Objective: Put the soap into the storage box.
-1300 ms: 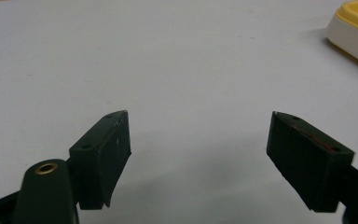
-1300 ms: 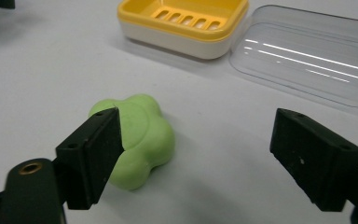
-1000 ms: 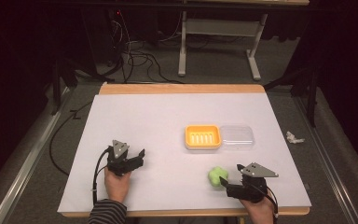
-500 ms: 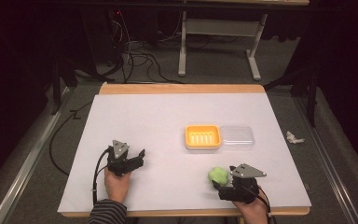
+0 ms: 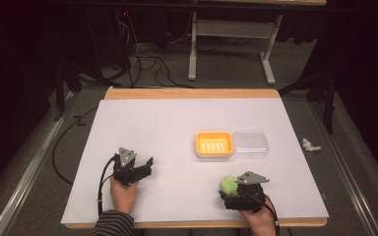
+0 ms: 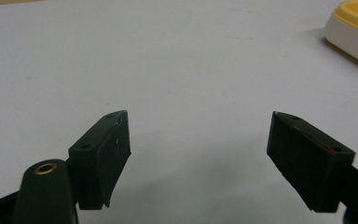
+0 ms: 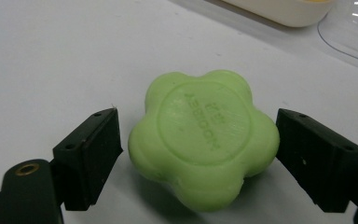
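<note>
High view puts your left gripper (image 5: 145,166) on bare table (image 5: 167,128), jaws apart, holding nothing. Your right gripper (image 7: 198,154) is far nearer the green soap (image 7: 204,135): it lies flat between your spread jaws, neither yet touching, near the yellow dish (image 5: 214,144).

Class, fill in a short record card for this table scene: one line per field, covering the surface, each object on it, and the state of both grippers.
Surface: white table with a wooden edge
Soap: green flower-shaped soap, lying flat on the table near the front right
Soap dish: yellow dish, empty, mid-table
Lid: clear lid, touching the dish's right side
Left gripper: open, nothing between its jaws, resting front left
Right gripper: open, jaws either side of the soap, not clamped
Off-table: crumpled white scrap on the floor at right
</note>
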Action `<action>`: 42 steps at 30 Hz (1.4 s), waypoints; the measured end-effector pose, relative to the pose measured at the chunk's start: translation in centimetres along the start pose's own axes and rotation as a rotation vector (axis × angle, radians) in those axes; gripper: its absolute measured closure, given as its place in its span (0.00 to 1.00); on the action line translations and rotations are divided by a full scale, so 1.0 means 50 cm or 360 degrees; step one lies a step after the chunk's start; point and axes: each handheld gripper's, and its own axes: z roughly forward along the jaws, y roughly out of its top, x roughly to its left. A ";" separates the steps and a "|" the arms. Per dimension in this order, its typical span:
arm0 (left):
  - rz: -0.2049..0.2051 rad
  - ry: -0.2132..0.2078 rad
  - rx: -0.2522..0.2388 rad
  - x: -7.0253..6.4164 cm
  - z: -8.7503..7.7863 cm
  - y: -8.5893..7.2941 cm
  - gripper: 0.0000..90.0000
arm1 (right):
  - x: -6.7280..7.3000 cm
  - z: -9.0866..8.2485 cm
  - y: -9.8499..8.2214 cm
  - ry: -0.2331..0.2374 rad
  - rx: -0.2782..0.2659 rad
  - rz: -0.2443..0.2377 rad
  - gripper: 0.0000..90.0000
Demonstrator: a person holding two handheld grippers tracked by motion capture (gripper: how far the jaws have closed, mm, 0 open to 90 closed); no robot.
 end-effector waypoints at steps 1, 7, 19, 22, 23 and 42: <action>0.0002 0.0001 0.0001 0.000 0.000 0.000 0.24 | 0.000 0.003 0.000 -0.0013 0.0013 0.0007 0.20; 0.0000 0.0001 0.0000 0.000 0.000 0.000 0.24 | 0.008 0.013 0.004 -0.0048 0.0052 0.0005 0.24; 0.0000 0.0003 0.0002 0.001 0.000 0.000 0.24 | 0.004 0.014 0.007 -0.0043 0.0083 0.0022 0.27; 0.0000 0.0003 0.0002 0.001 0.001 0.000 0.24 | 0.002 0.014 0.004 -0.0029 0.0059 0.0014 0.28; 0.0001 0.0005 0.0002 0.001 0.001 0.000 0.24 | 0.001 0.013 0.003 -0.0025 0.0053 0.0016 0.28; -0.0003 0.0003 0.0003 0.001 0.000 0.000 0.24 | 0.009 0.003 0.010 0.0009 -0.0007 -0.0081 0.28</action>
